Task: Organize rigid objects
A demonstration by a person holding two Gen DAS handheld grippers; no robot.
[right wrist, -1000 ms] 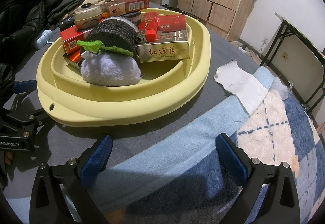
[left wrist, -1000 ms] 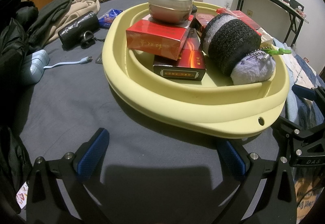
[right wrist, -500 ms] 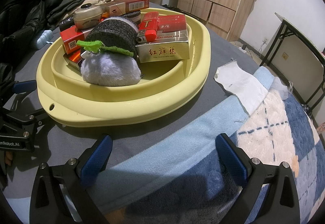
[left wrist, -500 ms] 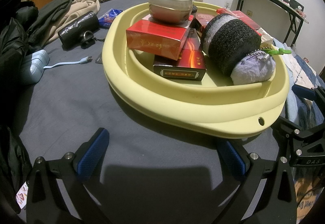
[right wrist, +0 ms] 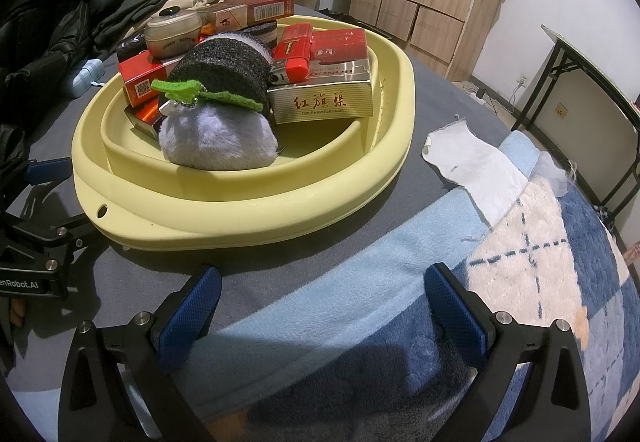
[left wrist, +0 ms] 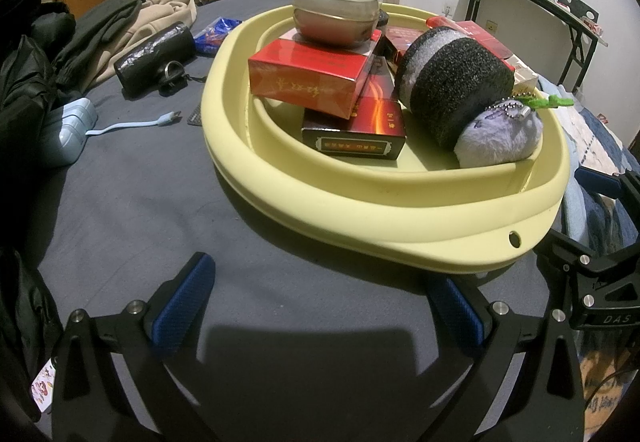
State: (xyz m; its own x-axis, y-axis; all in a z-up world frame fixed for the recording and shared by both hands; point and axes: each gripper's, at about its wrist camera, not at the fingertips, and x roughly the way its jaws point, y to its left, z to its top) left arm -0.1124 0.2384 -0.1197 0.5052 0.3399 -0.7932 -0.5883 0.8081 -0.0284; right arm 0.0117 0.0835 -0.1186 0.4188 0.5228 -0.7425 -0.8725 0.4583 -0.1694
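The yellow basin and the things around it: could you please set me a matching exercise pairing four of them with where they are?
Things:
1. round jar
2. plush toy
3. white cloth
4. blue cable

Places:
A. in the yellow basin, at its near rim
B. on the grey cover, left of the basin
C. on top of a red box
D. on the bed, right of the basin

Pairs: 1-C, 2-A, 3-D, 4-B

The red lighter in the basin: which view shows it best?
The right wrist view: the red lighter lies in plain sight atop the gold box in the yellow basin. In the left wrist view the plush toy hides it.
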